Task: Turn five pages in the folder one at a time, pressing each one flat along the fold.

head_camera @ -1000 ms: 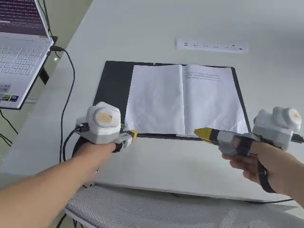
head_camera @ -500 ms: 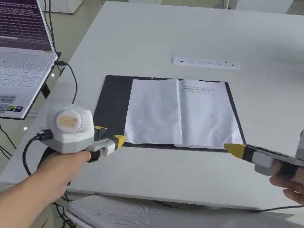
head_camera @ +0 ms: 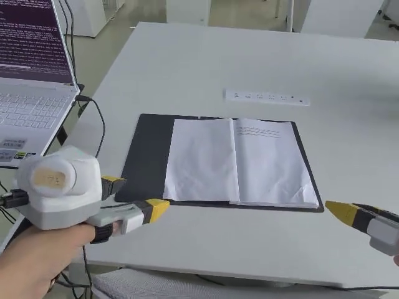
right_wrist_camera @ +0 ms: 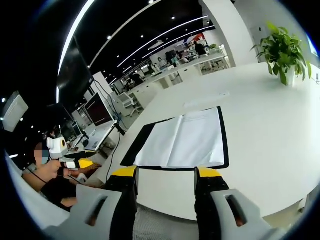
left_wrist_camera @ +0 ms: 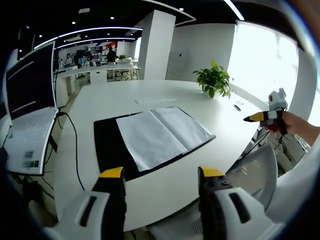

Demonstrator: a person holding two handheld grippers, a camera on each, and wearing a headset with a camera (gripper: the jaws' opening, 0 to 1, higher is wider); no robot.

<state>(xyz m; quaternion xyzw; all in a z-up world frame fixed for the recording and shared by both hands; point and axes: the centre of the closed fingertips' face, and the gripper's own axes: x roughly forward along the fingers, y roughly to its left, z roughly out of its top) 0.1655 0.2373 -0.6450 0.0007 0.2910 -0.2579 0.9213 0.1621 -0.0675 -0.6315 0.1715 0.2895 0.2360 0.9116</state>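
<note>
Lying open, the folder (head_camera: 149,156) spans left-right (its fold (head_camera: 235,161) runs away from the person).

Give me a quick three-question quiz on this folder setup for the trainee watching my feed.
1. True or false: the folder lies open on the table, with neither gripper touching it.
2. What lies on the table beyond the folder's far edge? A. a power strip B. a stapler C. a mug
3. Short answer: how do the jaws of the left gripper and the right gripper stand?
Key: 1 true; 2 A; 3 both open, holding nothing.
</note>
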